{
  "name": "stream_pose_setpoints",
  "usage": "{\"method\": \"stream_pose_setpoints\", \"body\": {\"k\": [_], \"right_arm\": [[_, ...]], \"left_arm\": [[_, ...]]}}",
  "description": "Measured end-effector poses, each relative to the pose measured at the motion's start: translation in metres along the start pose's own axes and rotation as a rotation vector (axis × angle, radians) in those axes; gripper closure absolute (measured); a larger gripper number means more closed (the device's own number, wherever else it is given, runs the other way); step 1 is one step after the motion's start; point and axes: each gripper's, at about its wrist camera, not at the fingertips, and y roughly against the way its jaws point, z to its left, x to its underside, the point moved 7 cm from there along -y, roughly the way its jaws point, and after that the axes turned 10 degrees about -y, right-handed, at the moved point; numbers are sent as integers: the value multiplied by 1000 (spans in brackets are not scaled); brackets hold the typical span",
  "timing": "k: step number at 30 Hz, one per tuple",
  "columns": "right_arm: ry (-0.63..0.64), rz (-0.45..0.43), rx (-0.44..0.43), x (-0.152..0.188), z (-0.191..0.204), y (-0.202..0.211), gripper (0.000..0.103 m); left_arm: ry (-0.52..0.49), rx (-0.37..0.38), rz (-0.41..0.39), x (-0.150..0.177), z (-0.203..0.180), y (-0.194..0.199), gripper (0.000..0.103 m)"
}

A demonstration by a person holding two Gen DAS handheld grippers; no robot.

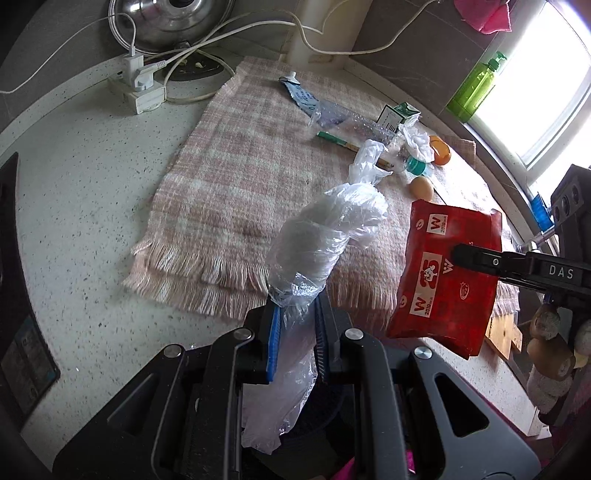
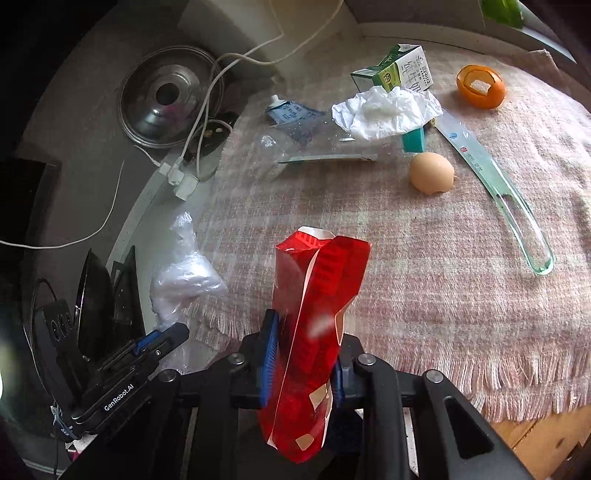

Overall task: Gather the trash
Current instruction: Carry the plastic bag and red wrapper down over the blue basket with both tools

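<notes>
On the left I see a pot lid (image 1: 173,22) and white plugs (image 1: 138,83) on the table (image 1: 74,192). My left gripper (image 1: 295,317) has its jaws clamped on a clear bag (image 1: 325,236), held up over the edge of the pink cloth (image 1: 240,166). My right gripper (image 2: 304,354) has its jaws clamped on a red packet (image 2: 317,295), also held up. Farther back on the cloth lie a blue wrapper (image 2: 291,112), a white tissue (image 2: 384,112), a milk box (image 2: 399,66), an eggshell (image 2: 430,171), an orange peel (image 2: 480,86) and a clear stick (image 2: 498,188).
</notes>
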Motion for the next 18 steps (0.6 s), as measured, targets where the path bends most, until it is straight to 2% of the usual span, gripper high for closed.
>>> {"method": "stream_pose_setpoints", "body": {"k": [10, 18], "right_arm": [[135, 58, -1, 60, 4, 17, 81], [216, 105, 39, 98, 2, 4, 81]], "left_arm": [[40, 17, 91, 76, -13, 3, 88], [82, 10, 171, 123, -13, -17, 88]]}}
